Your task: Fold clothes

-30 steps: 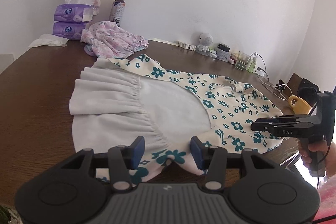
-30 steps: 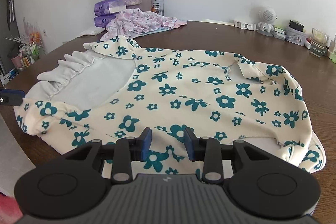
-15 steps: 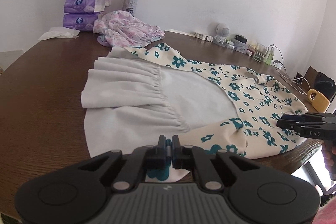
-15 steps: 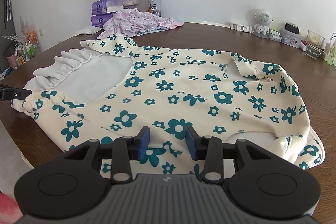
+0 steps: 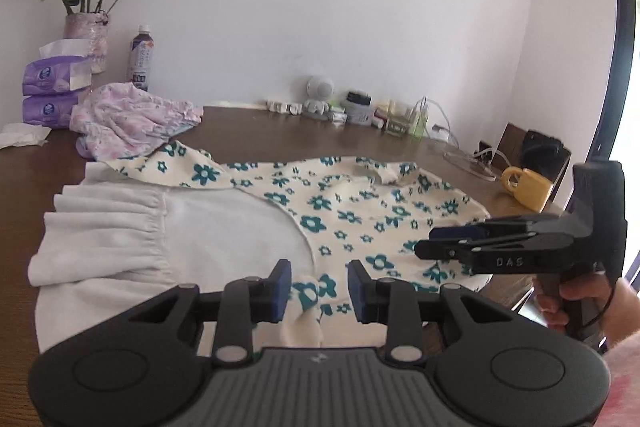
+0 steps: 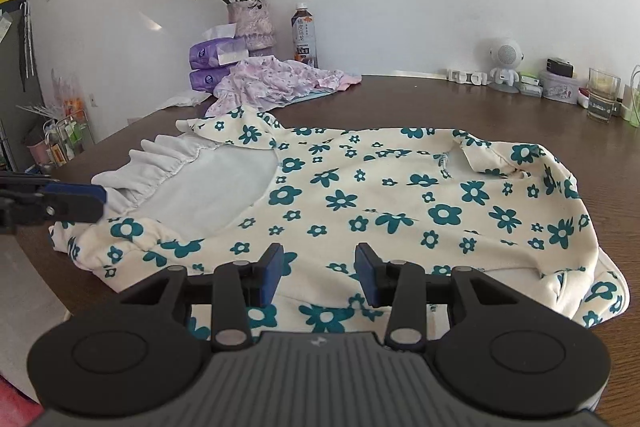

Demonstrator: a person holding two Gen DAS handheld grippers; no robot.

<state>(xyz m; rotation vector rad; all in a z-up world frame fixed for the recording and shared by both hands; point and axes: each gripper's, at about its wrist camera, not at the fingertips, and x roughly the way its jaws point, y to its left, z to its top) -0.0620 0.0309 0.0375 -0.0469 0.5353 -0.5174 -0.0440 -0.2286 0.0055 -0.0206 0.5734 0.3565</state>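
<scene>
My left tool wide apart over the floral garment's near hem, my right tool wide too, garment spread flat on the table, pink clothes beyond it, vase behind

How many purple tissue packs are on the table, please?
2: the purple tissue packs are stacked at the far left corner of the brown wooden table, upper pack on the lower pack, beside the vase of roses. Others could be hidden behind.

both tongs, left and right, gape apart.
</scene>
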